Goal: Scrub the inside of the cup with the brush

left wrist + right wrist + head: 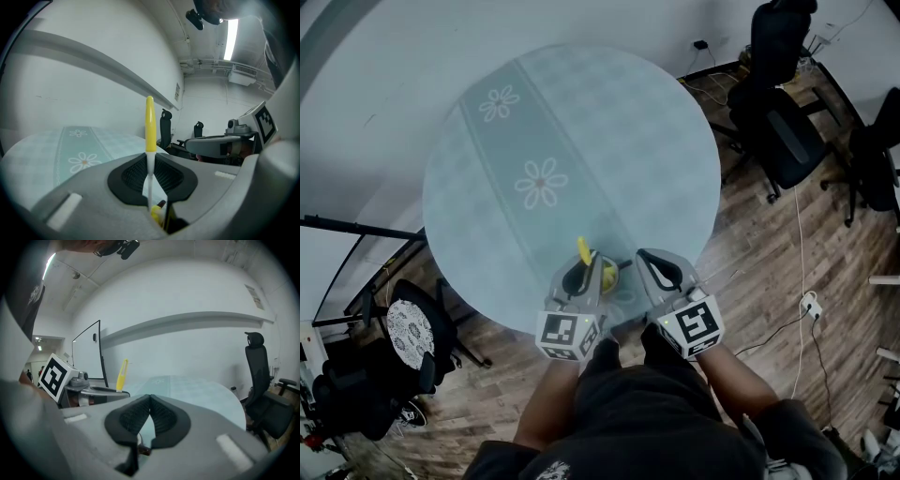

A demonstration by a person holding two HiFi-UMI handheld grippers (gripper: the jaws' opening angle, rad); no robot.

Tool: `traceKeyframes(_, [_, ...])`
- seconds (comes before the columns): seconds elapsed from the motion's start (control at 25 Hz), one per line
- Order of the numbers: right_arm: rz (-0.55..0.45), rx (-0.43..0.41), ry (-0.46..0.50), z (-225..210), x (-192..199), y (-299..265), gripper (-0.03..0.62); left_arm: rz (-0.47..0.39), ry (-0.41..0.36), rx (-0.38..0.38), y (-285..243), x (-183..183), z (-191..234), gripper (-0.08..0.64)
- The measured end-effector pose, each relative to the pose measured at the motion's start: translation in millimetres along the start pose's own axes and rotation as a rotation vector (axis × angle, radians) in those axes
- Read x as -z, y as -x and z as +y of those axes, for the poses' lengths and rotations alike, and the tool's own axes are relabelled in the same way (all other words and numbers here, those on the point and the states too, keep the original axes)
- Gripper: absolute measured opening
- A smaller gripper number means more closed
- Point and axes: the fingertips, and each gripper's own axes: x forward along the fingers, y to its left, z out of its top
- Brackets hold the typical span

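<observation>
The brush is gripped by its white stem in the left claw, handle upward. A yellowish cup is glimpsed just right of that claw, over the tabletop. The right claw, closed tip to tip, is set beside it. Scrubbing is judged in hand; short twisting strokes are called for.

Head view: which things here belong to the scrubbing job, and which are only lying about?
For the job:
- brush, clamped in the left tongs
- cup, mostly hidden, at the closed right tongs
- round table beneath them

Only lying about:
- office chairs
- power strip with its cable on the floor
- patterned disc beside the table
</observation>
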Motion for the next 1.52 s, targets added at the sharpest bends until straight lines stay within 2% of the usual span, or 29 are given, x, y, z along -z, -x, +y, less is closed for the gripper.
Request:
traceKeyframes(0.44, [-0.009, -0.032, 0.007, 19.7, 1.9, -2.6, 0.002, 0.005, -0.015, 0.009, 15.2, 3.5, 1.2, 0.037])
traceKeyframes(1.0, [-0.015, -0.060, 0.012, 37.1, -0.4, -8.0, 0.002, 0.015, -0.024, -0.026, 37.9, 7.7, 15.3, 0.037])
traceKeyframes(1.52, [-0.006, -0.045, 0.011, 37.9, 0.2, -11.8, 0.002, 0.001, -0.025, -0.039, 34.3, 4.5, 32.1, 0.037])
